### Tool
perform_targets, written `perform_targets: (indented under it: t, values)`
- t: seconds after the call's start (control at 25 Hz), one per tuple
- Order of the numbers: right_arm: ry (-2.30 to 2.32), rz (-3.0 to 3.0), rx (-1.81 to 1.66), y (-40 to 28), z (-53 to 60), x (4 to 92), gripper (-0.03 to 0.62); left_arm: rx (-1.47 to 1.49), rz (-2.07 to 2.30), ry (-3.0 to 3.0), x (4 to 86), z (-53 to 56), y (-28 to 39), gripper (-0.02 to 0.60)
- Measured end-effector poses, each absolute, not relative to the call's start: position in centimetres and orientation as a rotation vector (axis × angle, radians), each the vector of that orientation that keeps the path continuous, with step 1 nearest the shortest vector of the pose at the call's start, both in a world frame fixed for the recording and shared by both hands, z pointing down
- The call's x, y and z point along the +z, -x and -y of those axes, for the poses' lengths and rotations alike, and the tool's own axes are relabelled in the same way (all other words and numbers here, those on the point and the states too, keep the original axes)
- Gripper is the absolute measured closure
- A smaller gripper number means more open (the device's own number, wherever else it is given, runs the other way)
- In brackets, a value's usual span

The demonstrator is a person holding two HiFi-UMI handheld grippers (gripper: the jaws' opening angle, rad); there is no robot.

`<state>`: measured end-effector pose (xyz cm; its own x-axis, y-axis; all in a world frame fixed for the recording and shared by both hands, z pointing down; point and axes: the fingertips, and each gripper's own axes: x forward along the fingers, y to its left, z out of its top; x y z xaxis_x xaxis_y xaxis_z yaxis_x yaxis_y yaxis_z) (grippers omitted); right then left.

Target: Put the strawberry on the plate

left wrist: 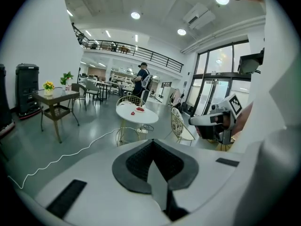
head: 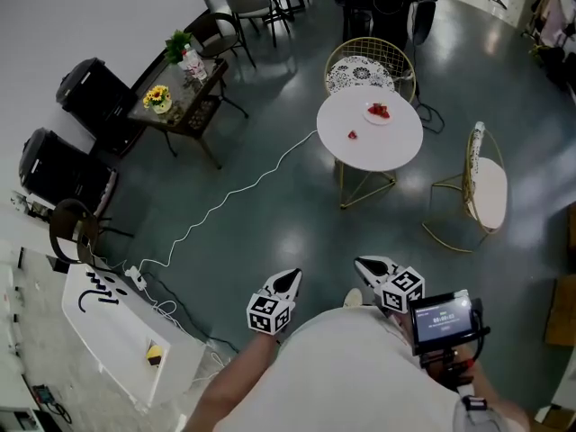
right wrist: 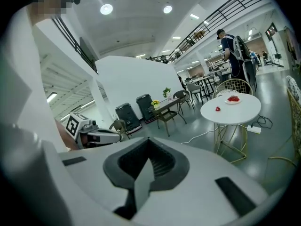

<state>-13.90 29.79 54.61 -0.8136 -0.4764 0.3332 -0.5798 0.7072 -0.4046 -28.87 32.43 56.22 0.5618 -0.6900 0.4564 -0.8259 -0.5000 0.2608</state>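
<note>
strawberry (head: 351,135) sits far off: at bottom centre, the left gripper (head: 290,280) and right gripper (head: 367,265) have jaws pressed together, empty; straight up-frame, well apart, it lies loose on the round white table (head: 396,147), lower left of the plate (head: 378,112); the right gripper seems nearer.

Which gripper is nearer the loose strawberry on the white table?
Right, slightly. The strawberry lies nearly straight ahead of the right gripper; the left gripper is offset further left. Both are far away.
</note>
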Motion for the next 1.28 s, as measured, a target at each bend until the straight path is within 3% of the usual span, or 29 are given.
perform_targets:
  t: [0.6, 1.28]
  values:
    - [-0.787, 2.684, 0.7, 11.0, -21.6, 56.0, 0.589, 0.44, 1.253, -2.34, 55.5, -24.3, 25.2, 0.577]
    - [-0.965, 2.599, 0.731, 12.2, -16.8, 57.0, 0.589, 0.473, 1.092, -2.402, 56.7, -17.6, 28.0, 0.577]
